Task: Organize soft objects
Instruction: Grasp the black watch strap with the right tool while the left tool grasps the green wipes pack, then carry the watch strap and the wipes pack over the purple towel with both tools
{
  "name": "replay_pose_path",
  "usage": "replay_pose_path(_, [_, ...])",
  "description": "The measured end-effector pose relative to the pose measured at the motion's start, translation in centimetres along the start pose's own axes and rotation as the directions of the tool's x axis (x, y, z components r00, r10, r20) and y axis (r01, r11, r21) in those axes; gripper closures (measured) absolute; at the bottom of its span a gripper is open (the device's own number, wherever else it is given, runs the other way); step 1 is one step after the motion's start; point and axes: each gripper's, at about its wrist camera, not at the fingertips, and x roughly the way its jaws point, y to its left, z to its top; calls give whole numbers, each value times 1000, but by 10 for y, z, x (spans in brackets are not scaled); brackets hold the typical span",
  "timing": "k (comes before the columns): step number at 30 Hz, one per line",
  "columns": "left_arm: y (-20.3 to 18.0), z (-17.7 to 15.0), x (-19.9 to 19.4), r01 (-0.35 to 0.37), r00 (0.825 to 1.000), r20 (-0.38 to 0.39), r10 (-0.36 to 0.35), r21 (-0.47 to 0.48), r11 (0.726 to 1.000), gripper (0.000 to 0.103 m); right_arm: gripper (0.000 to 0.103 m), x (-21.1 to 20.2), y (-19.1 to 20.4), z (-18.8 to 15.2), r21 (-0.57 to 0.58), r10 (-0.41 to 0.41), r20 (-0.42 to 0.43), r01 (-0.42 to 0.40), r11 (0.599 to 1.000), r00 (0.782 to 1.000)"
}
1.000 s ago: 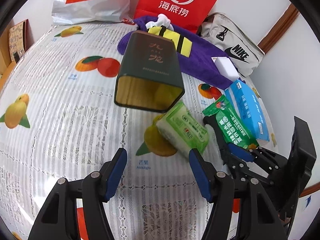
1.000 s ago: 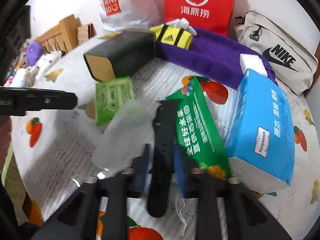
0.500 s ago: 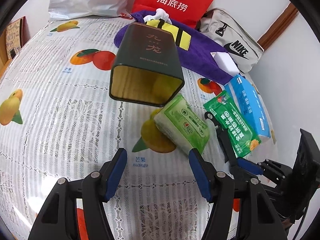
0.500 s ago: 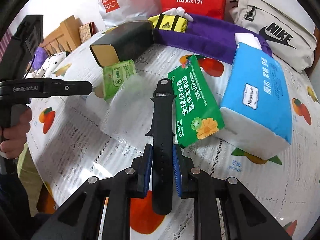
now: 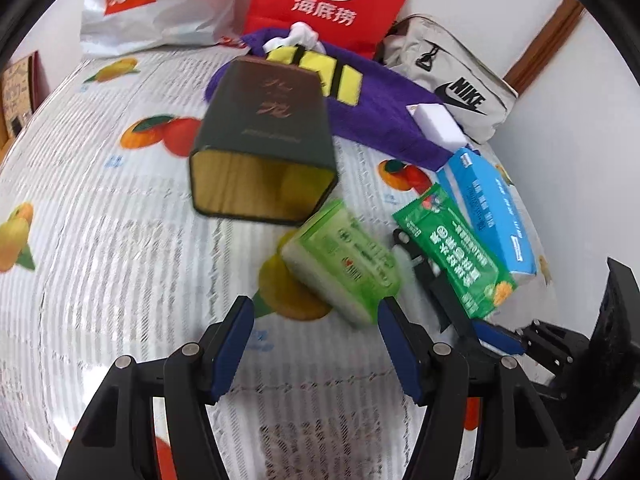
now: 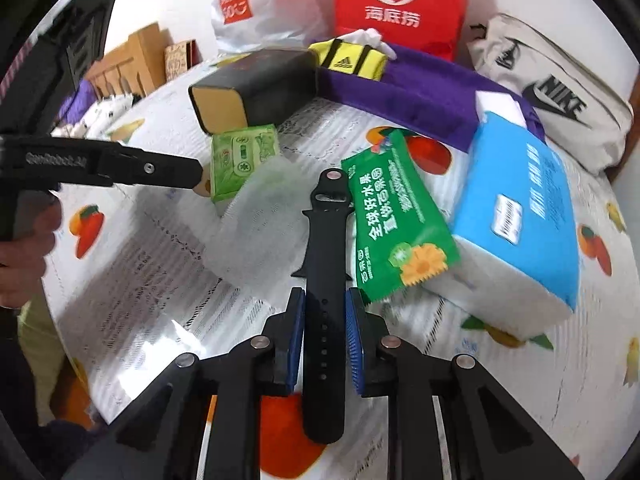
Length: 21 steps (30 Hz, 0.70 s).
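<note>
Your left gripper [image 5: 316, 332] hangs open over the fruit-print cloth [image 5: 100, 280] with nothing between its pads, the green tissue pack [image 5: 344, 268] just beyond its right finger and the dark tin [image 5: 264, 148] lying on its side behind. Your right gripper [image 6: 325, 336] is clamped on the black strap [image 6: 325, 280], lifted clear, with the green sachet [image 6: 396, 224] and blue tissue pack [image 6: 516, 216] to its right.

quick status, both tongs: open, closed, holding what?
Left tongs: open, holding nothing; the green tissue pack lies just ahead of them.
Right tongs: closed on the black watch strap.
</note>
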Motion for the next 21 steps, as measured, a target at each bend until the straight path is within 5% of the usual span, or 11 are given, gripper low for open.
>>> replay_pose_path(7, [-15, 21, 22, -1, 1000, -12, 0, -37, 999, 39, 83, -24, -7, -8, 36, 26, 31, -27, 999, 999])
replay_pose_path(14, [-23, 32, 44, -111, 993, 14, 113, -118, 987, 32, 83, -37, -13, -17, 32, 34, 33, -35, 999, 999])
replay_pose_path(18, [-36, 31, 51, -223, 974, 20, 224, -46, 974, 31, 83, -35, -18, -22, 43, 38, 18, -39, 998, 999])
replay_pose_path(21, [-32, 23, 46, -234, 972, 23, 234, -27, 972, 30, 83, -35, -18, -25, 47, 41, 21, -42, 998, 999])
